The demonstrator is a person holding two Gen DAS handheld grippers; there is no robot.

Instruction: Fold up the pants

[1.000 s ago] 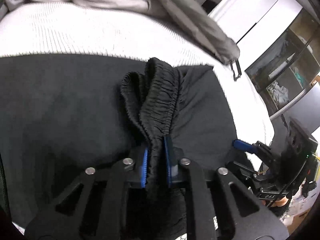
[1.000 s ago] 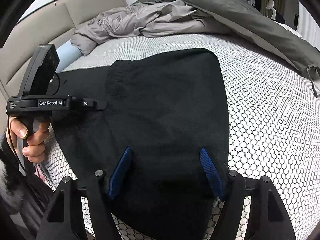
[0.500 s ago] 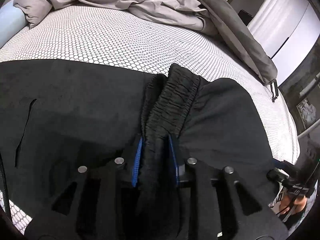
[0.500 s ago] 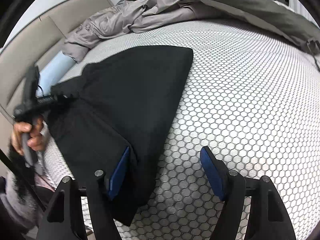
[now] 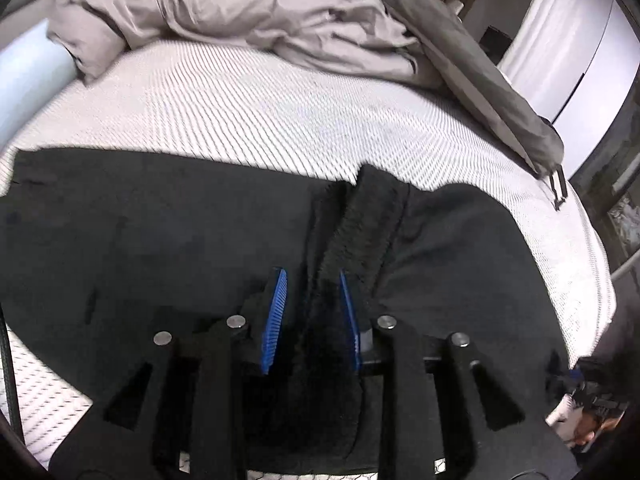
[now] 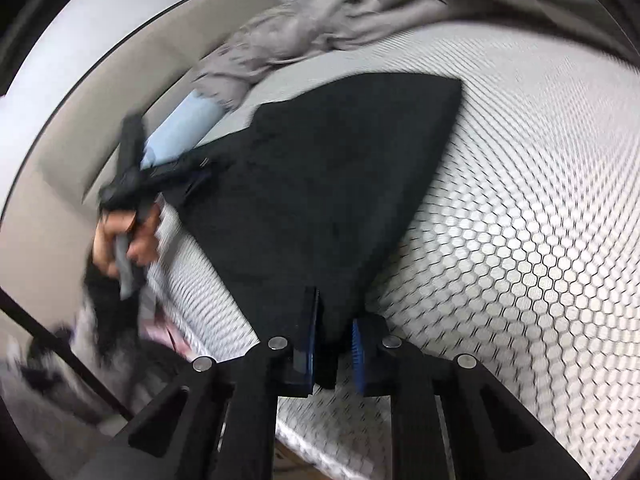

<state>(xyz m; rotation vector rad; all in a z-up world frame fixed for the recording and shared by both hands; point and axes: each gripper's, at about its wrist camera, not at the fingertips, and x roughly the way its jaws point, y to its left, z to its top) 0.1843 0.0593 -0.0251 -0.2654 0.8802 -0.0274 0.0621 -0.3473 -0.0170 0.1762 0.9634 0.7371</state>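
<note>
White honeycomb-textured mattress cover fills both views, with rumpled grey bedding along the top of each frame. Black soft-fabric pants lie spread centre-frame, apparently doubled leg over leg. Your left gripper sits bottom centre of its view, blue pads part-open and loose around the gathered elastic waistband; whether they pinch it is unclear. Your right gripper is narrowed onto the far cloth corner. Judgement: lengthwise fold likely done; crosswise folds remain.
</note>
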